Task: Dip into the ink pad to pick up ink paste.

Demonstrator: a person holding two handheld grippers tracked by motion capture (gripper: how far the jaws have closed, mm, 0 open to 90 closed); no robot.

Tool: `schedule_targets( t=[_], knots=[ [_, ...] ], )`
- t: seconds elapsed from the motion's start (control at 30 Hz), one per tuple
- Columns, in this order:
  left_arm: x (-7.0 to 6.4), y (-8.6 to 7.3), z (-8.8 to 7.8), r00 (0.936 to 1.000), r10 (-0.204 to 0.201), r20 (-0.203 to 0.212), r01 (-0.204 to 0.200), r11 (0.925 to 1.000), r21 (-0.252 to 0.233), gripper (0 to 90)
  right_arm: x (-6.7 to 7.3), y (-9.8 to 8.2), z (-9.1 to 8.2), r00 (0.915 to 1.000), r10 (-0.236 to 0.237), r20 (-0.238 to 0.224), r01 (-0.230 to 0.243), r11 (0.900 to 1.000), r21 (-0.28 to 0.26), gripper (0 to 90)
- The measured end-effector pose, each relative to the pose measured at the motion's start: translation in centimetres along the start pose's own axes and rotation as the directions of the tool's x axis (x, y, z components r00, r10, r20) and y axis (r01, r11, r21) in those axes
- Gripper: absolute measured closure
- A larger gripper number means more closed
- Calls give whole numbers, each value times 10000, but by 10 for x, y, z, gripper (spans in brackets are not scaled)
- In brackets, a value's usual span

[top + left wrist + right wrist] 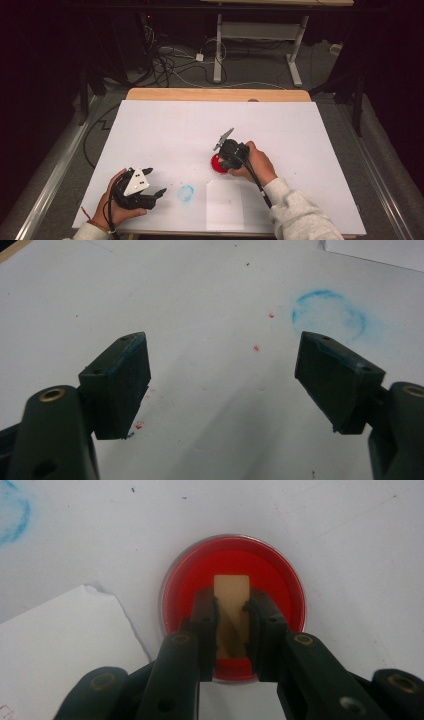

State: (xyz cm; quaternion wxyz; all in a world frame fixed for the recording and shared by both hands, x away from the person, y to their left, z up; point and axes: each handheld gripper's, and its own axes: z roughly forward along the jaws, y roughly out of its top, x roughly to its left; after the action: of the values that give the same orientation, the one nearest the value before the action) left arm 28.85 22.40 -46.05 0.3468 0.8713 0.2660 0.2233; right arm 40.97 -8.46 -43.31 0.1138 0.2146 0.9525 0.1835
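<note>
A round red ink dish [282,587] [216,163] sits on the white table sheet, right of centre. My right gripper [232,607] [231,151] is shut on a small pale wooden block [231,592] held over the red dish. At the front left, my left gripper [154,182] [222,370] stands open with nothing between its jaws, and its pads [122,375] carry blue ink traces. A blue ring stain [327,315] [186,193] marks the sheet just ahead of the left gripper.
A white sheet of paper [224,204] [60,650] lies at the front edge, next to the dish. Small red specks [256,348] dot the surface. Wooden table edge [215,94] at the back; cables and a desk frame [295,55] on the floor beyond.
</note>
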Motion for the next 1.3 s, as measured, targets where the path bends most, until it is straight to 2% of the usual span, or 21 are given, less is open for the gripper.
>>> schedule_targets(
  t=[0.03, 0.1, 0.2, 0.3, 0.4, 0.53, 0.63, 0.8, 0.97, 1.1, 1.3],
  knots=[
    [1, 0, 0, 10000, 76, -45, -77, 9999, -77, 217, -2, -1, 0, 9999, 85, -119, -86, 9999, -94, 764],
    [1, 0, -1, 10000, -20, -29, 20, 10000, -64, 217, -6, -4, -2, 9986, 373, -371, -381, 9990, -220, 763],
    [2, -1, -1, 10000, -63, -20, 62, 9999, -109, 217, -4, -4, -10, 9994, 180, -284, -197, 9979, -611, 763],
    [3, -1, -1, 9999, -92, -42, 91, 9999, -106, 217, -1, -3, -26, 9999, 114, -112, -125, 9943, -1055, 762],
    [3, -2, -1, 10000, -19, -72, 18, 9999, -107, 217, 0, -4, -46, 9997, -18, -259, -25, 9861, -1660, 763],
    [5, -5, -1, 9998, -216, -23, 216, 9998, -53, 217, 8, -7, -64, 9989, -363, -300, 292, 9772, -2103, 763],
    [6, -5, -3, 9995, -314, -17, 313, 9991, -289, 208, 15, -11, -71, 9983, -544, -186, 492, 9763, -2107, 763],
    [4, -5, -3, 9998, -206, -22, 205, 9993, -312, 196, 26, -19, -72, 9976, -691, -50, 662, 9722, -2248, 763],
    [4, -5, -3, 9998, -203, -18, 202, 9992, -342, 195, 35, -29, -75, 9970, -755, -153, 696, 9680, -2412, 763],
    [4, -4, -2, 9998, -202, -50, 200, 9992, -348, 195, 39, -34, -80, 9965, -822, -167, 748, 9606, -2676, 763],
    [4, -4, -2, 9998, -178, -12, 177, 9995, -279, 195, 50, -43, -84, 9928, -1124, -408, 978, 9593, -2649, 763]
  ],
)
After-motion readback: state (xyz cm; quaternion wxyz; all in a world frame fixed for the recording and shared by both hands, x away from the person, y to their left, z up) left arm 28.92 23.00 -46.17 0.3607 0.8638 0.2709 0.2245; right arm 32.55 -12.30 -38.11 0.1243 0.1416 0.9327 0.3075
